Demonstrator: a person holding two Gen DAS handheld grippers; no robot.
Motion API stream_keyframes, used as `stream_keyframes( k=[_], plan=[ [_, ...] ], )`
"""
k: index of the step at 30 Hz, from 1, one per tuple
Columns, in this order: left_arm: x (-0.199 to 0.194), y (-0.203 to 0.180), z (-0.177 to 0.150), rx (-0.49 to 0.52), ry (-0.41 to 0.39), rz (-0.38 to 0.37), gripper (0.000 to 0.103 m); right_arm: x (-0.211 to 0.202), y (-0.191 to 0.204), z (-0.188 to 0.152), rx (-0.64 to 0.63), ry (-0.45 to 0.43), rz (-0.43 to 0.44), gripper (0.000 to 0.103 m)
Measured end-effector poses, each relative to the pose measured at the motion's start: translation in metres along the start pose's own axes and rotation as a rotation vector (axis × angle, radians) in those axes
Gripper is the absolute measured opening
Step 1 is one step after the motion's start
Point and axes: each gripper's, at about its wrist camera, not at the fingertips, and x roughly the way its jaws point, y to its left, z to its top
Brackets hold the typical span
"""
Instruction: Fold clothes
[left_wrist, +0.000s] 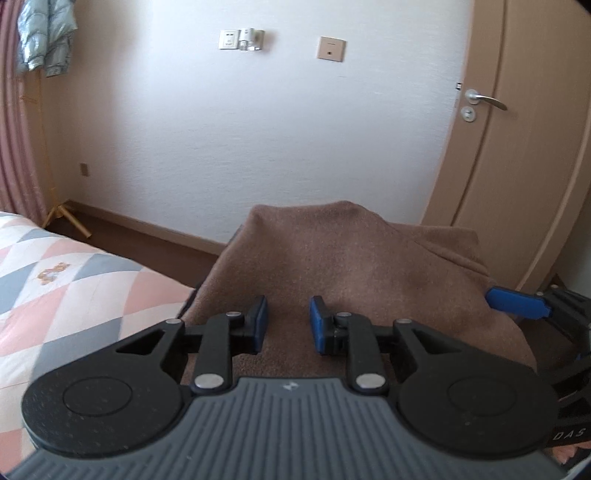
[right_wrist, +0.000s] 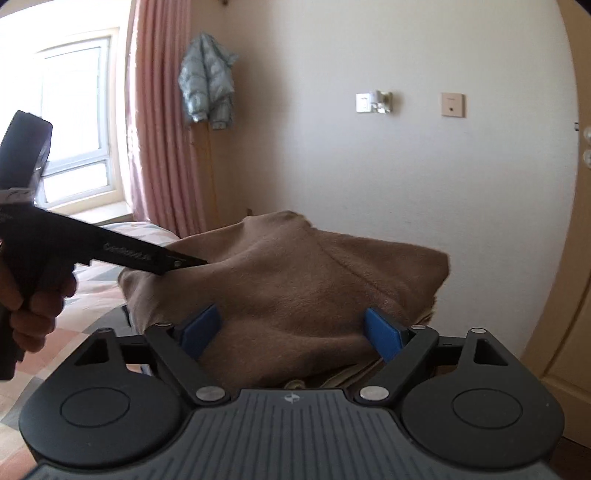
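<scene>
A brown fleece garment (left_wrist: 351, 266) lies bunched in a soft mound at the bed's edge. It also shows in the right wrist view (right_wrist: 306, 277). My left gripper (left_wrist: 288, 325) rests low over its near part, blue pads apart with cloth showing between them, holding nothing. My right gripper (right_wrist: 291, 332) is open wide, its blue pads straddling the mound's near side. The right gripper's blue finger (left_wrist: 517, 302) shows at the garment's right side in the left wrist view. The left gripper's black body (right_wrist: 110, 247) reaches onto the garment from the left in the right wrist view.
The bed has a pink, grey and white diamond quilt (left_wrist: 55, 288). A wooden door (left_wrist: 517, 129) stands at the right, a white wall behind. A pink curtain (right_wrist: 162, 129), a window (right_wrist: 74, 122) and a hanging pale blue jacket (right_wrist: 207, 81) are at the left.
</scene>
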Motion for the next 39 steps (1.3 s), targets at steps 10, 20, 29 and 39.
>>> stream_keyframes(
  k=[10,20,29,39],
  plan=[
    [-0.083,-0.026,0.02,-0.058,0.172,0.174,0.054,-0.063,0.016,0.056,0.226,0.15,-0.046,0.094],
    [-0.153,-0.048,0.006,-0.028,0.292,0.232,0.07,-0.112,0.042,0.072,0.324,0.272,-0.107,0.1],
    [-0.207,-0.046,-0.007,-0.055,0.296,0.257,0.087,-0.148,0.07,0.083,0.292,0.324,-0.147,0.101],
    [-0.236,-0.041,-0.026,-0.036,0.275,0.314,0.102,-0.156,0.084,0.087,0.279,0.437,-0.231,0.103]
  ],
)
